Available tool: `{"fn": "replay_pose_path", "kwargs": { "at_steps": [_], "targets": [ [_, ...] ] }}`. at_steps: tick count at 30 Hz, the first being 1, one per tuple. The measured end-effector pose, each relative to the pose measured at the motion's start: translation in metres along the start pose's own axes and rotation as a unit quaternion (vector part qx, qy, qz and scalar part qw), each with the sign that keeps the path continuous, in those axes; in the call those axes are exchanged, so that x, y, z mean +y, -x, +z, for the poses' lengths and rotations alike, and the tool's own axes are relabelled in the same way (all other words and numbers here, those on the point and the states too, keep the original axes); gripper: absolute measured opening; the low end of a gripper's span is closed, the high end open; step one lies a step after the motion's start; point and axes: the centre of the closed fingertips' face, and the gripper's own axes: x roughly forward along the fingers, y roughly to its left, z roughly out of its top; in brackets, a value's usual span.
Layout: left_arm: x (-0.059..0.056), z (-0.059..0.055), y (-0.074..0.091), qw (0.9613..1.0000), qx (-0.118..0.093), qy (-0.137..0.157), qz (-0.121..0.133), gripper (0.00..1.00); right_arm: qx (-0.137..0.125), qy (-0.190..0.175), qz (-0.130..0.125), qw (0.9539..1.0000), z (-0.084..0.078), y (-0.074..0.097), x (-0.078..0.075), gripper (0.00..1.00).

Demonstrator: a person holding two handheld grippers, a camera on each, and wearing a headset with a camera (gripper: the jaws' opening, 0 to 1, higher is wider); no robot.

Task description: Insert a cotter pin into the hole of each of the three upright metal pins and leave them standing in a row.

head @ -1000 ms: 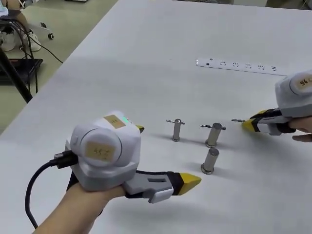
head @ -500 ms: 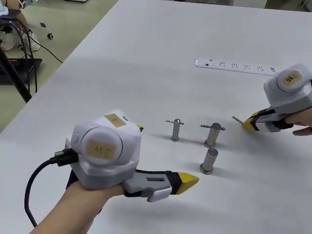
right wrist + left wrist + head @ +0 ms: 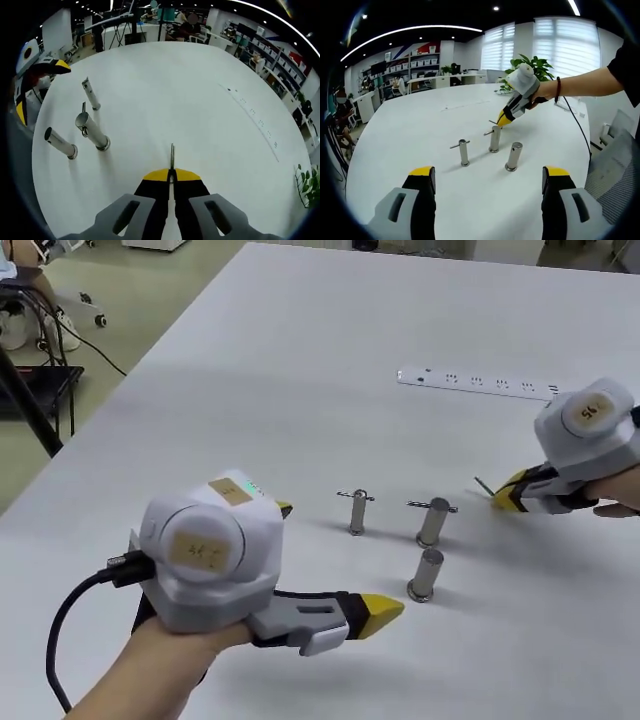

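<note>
Three upright metal pins stand on the white table. The left pin (image 3: 357,512) and the middle pin (image 3: 432,522) each carry a cotter pin through the top. The nearer third pin (image 3: 425,574) has a bare top. My right gripper (image 3: 503,497) is shut on a cotter pin (image 3: 484,486) just right of the middle pin; the thin cotter pin (image 3: 172,156) sticks out past its yellow tips (image 3: 171,175). My left gripper (image 3: 333,558) is wide open, nothing between its jaws, near the front of the pins (image 3: 494,139).
A white power strip (image 3: 480,385) lies at the back right of the table. The table's left edge drops to a floor with cables and chair legs (image 3: 40,330). A cable runs from the left gripper's body.
The right gripper's body has swung left, and its cotter pin now points up-left rather than level. The left gripper and the three pins have not moved.
</note>
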Motion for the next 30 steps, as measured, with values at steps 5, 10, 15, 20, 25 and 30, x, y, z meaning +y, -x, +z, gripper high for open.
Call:
{"fn": "replay_pose_path", "kwargs": {
  "at_steps": [5, 10, 15, 20, 25, 30],
  "targets": [
    [-0.003, 0.001, 0.0, 1.0, -0.003, 0.001, -0.004, 0.81, -0.012, 0.024, -0.004, 0.9996, 0.006, 0.005, 0.003, 0.0],
    [-0.004, 0.002, 0.001, 1.0, -0.004, 0.004, -0.007, 0.76, -0.024, 0.048, -0.008, 0.9985, 0.013, 0.017, 0.011, 0.0],
    [-0.006, 0.004, 0.001, 0.9999, -0.006, 0.008, -0.014, 0.7, -0.026, 0.075, -0.011, 0.9968, 0.017, 0.029, 0.021, 0.0],
    [-0.006, 0.009, 0.0, 0.9997, -0.013, 0.013, -0.017, 0.65, -0.035, 0.088, -0.011, 0.9955, 0.021, 0.04, 0.03, 0.0],
    [-0.008, 0.016, -0.001, 0.9995, -0.018, 0.015, -0.022, 0.65, -0.052, 0.096, -0.009, 0.994, 0.023, 0.047, 0.038, 0.0],
    [-0.01, 0.018, -0.003, 0.999, -0.014, 0.029, -0.03, 0.59, -0.059, 0.11, -0.012, 0.992, 0.024, 0.053, 0.047, 0.0]
  ]
}}
